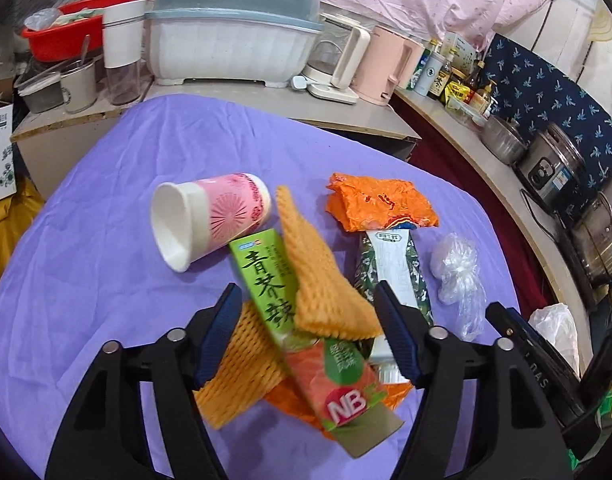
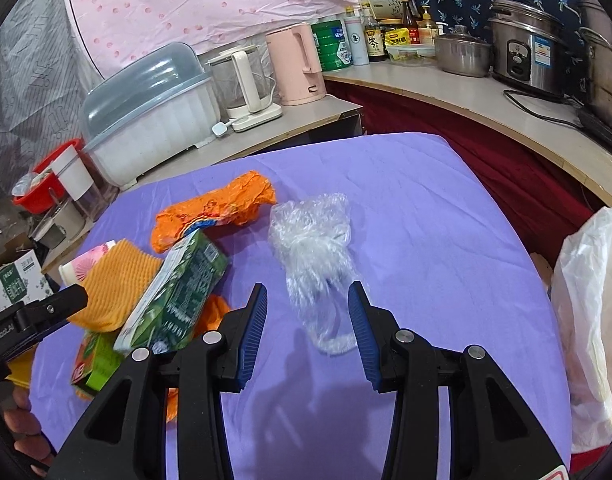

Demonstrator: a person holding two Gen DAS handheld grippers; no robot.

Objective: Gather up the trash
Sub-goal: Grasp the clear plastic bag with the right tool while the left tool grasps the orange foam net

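On the purple cloth [image 1: 106, 280] lies a heap of trash. My left gripper [image 1: 307, 328] is open and straddles a green and orange box [image 1: 290, 312] and an orange foam net [image 1: 321, 280]; its pads stand clear of both. A pink paper cup [image 1: 210, 220] lies on its side beyond them, with an orange wrapper [image 1: 381, 204] and a green and white carton [image 1: 393, 268] to the right. My right gripper [image 2: 309, 320] is open, and the tail of a crumpled clear plastic bag [image 2: 313, 240] rests on the cloth between its fingertips.
A white plastic bag [image 2: 589, 312] hangs off the table's right edge. Behind the table, a counter holds a lidded dish box [image 1: 234, 40], two kettles [image 2: 298, 64], bottles, pots and a rice cooker [image 2: 525, 48]. A red basin [image 1: 66, 36] sits far left. A hand [image 2: 22, 420] shows at lower left.
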